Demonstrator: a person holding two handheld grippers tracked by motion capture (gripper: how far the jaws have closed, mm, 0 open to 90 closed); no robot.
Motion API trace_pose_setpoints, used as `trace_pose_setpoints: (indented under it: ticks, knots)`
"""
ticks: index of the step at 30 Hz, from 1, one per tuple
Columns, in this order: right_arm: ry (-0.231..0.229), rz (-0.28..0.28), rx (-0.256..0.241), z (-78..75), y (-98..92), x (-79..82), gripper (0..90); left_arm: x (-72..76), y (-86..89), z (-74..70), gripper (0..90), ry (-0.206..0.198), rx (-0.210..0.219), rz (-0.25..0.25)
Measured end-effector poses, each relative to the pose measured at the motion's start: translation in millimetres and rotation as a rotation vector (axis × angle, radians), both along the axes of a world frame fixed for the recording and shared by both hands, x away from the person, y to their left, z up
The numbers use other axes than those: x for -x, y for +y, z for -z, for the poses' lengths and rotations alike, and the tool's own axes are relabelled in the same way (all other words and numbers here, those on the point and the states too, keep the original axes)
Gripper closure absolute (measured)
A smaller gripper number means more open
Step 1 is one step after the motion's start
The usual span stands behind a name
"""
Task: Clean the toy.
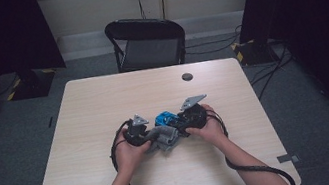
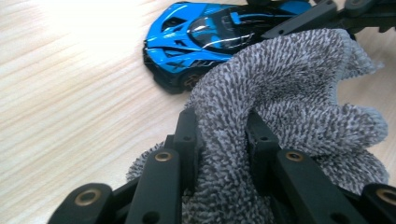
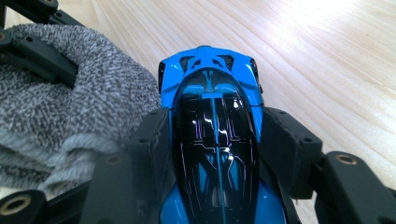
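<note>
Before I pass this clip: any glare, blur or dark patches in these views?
High view: dark at both side edges, the toy car small and soft. Left gripper view: the table washes out at top left, while the grey cloth reads sharp. Right gripper view: light streaks on the car's black canopy, table glare at top right.

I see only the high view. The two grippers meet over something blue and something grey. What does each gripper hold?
Observer: The left gripper is shut on a grey terry cloth; the cloth is bunched between its jaws.
Operator: And the blue thing?
Observer: It is a blue toy sports car, and the right gripper clamps it by its two sides.
Operator: Does the cloth touch the car?
Observer: In the left gripper view a fold of the cloth overlaps the car's side; I cannot tell whether it presses on it.
Operator: Is the car lifted?
Observer: It seems to sit on the wooden table, by the shadow under its wheel.
</note>
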State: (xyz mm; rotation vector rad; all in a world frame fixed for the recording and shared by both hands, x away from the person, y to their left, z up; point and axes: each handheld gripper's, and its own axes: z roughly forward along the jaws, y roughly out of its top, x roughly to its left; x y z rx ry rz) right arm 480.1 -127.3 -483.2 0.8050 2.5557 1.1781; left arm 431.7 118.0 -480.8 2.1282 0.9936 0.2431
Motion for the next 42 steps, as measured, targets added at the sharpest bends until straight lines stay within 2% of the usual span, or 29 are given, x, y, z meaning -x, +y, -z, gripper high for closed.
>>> trace_pose_setpoints:
  ticks: [3, 9, 15, 22, 31, 34, 39, 42]
  knots:
    - [0.000, 0.000, 0.000, 0.0, -0.1, 0.1, 43.6, -0.5, 3.4, -0.3, 71.2, -0.011, -0.016, -0.014]
    - [-0.001, -0.003, 0.002, -0.1, -0.4, 0.1, 43.5, -3.3, 15.2, -0.5, 71.2, -0.007, -0.002, -0.054]
    - [-0.001, -0.003, 0.008, -0.5, 0.2, 0.0, 43.5, -5.7, 16.4, -1.9, 71.2, -0.012, -0.017, -0.056]
    - [-0.002, -0.004, 0.009, -0.5, 0.2, 0.1, 43.5, -10.1, 21.2, -0.7, 71.2, -0.002, -0.004, -0.085]
    - [-0.002, -0.004, 0.009, -0.5, 0.3, 0.1, 43.5, -13.5, 28.5, -0.1, 71.2, -0.011, -0.001, -0.129]
    - [-0.002, -0.004, 0.009, -0.5, 0.3, 0.1, 43.5, -14.4, 31.6, -0.7, 71.2, -0.012, -0.013, -0.129]
    - [-0.004, -0.004, 0.009, -0.3, 0.2, 0.3, 43.5, -15.8, 36.7, 0.3, 71.2, -0.007, 0.005, -0.150]
    - [-0.002, -0.004, 0.009, -0.4, 0.3, 0.2, 43.5, -16.1, 39.7, -0.4, 71.2, 0.000, 0.001, -0.147]
